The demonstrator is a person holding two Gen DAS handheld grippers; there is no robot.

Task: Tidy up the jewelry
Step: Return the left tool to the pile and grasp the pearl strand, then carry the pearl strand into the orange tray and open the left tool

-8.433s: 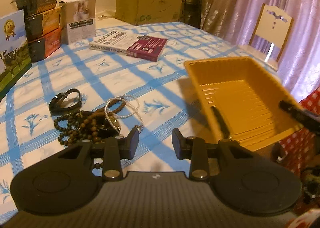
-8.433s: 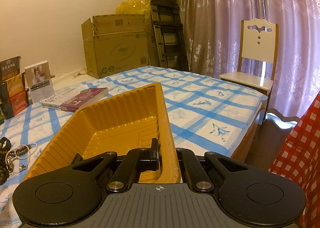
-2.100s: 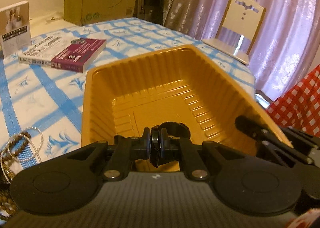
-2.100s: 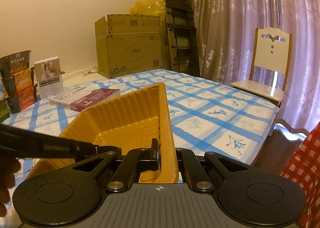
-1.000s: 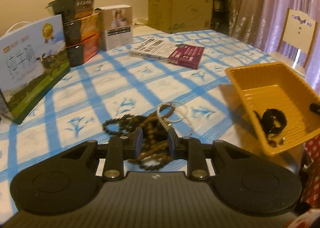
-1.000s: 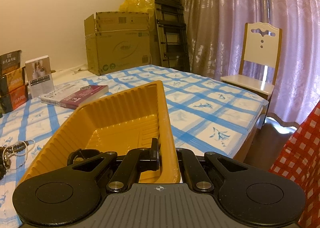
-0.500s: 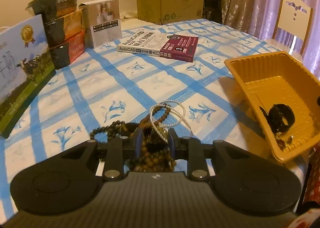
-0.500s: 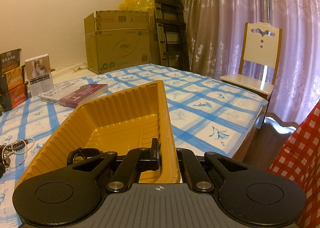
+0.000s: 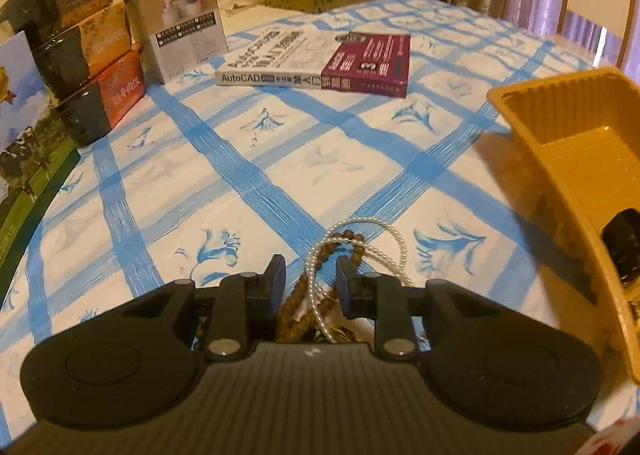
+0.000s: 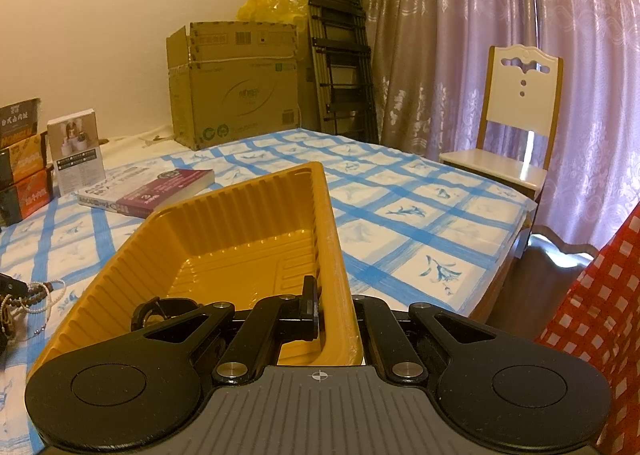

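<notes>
- The left tongs [image 9: 308,283] are standing part-open, straddling the tangle of brown bead strands [image 9: 298,305] and pearl necklace [image 9: 376,231] lying on the counter [image 9: 224,175].
- The right tongs [image 10: 336,311] are clamping the near wall of the yellow tray [image 10: 224,231], steadying it.
- The strands are looking light, limp and slippery; pinching the bunched middle is probably gathering most, though loops are likely trailing and snagging.

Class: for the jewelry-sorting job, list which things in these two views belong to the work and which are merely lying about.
Part of the job:
pearl strand
brown bead strings
yellow tray
black band in the tray
left gripper
right gripper

Lying about:
AutoCAD book
stacked boxes
cardboard carton
chair
</notes>
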